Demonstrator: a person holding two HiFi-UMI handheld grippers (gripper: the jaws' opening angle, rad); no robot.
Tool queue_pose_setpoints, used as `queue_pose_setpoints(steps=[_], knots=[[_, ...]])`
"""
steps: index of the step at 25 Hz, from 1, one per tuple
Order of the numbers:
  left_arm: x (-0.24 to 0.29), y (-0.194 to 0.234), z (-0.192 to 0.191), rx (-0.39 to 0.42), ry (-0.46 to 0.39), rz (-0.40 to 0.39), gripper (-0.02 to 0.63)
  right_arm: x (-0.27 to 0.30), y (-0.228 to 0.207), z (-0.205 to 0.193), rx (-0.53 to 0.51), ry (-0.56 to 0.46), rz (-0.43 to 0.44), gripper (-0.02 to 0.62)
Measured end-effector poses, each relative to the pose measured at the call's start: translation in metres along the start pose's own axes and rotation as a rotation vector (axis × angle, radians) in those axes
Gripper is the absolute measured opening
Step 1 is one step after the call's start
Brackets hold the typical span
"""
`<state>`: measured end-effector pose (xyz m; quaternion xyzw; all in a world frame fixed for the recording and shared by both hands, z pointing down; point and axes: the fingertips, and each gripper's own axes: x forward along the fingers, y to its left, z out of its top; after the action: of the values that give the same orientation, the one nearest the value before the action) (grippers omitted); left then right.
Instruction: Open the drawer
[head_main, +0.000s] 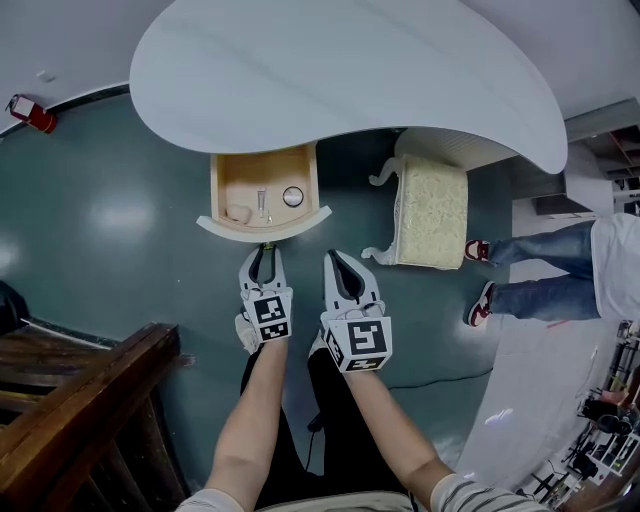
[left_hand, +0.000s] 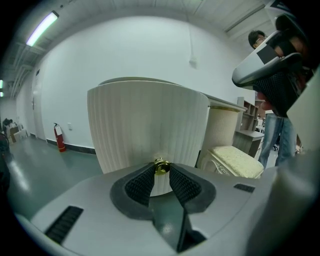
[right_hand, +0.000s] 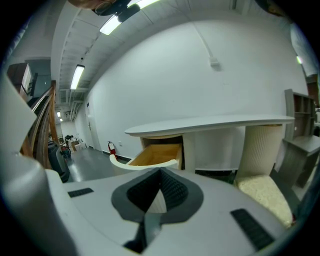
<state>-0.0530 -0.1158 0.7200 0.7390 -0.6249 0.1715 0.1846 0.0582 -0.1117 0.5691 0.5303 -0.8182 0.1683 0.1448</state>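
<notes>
Drawer (head_main: 263, 192) stands open, its brass knob (left_hand: 160, 166) clamped in the left tool (left_hand: 161, 170).

The drawer (head_main: 300, 222) stands pulled well out from under the white curved tabletop (head_main: 340, 70), its pale wooden inside open to view from above. Its cream front bows outward and is ribbed with fine upright grooves. A small brass knob (left_hand: 161, 167) sits at the front's middle.

We log: drawer (head_main: 300, 228) juts from under table (head_main: 350, 70); stool (head_main: 433, 210) right of it; left tool (head_main: 265, 252) around its knob (left_hand: 161, 167).
</notes>
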Motion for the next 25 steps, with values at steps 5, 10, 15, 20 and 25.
queue_pose_setpoints(steps=[5, 10, 15, 20, 25], knots=[[-0.001, 0.0, 0.0, -0.007, 0.027, 0.01, 0.097, -0.005, 0.002, 0.001, 0.01, 0.006, 0.0, 0.005], [-0.001, 0.0, -0.001, 0.005, 0.039, 0.007, 0.097, -0.006, 0.002, 0.001, 0.019, 0.01, -0.003, 0.005], [-0.003, -0.001, -0.002, 0.007, 0.046, -0.002, 0.097, -0.007, 0.001, 0.005, 0.021, 0.01, -0.008, 0.005], [-0.004, -0.001, -0.002, 0.001, 0.06, -0.018, 0.097, -0.01, -0.003, 0.011, 0.022, 0.004, -0.009, 0.005], [-0.007, -0.002, -0.004, -0.005, 0.071, -0.009, 0.097, -0.012, -0.003, 0.015, 0.028, 0.003, -0.015, 0.005]])
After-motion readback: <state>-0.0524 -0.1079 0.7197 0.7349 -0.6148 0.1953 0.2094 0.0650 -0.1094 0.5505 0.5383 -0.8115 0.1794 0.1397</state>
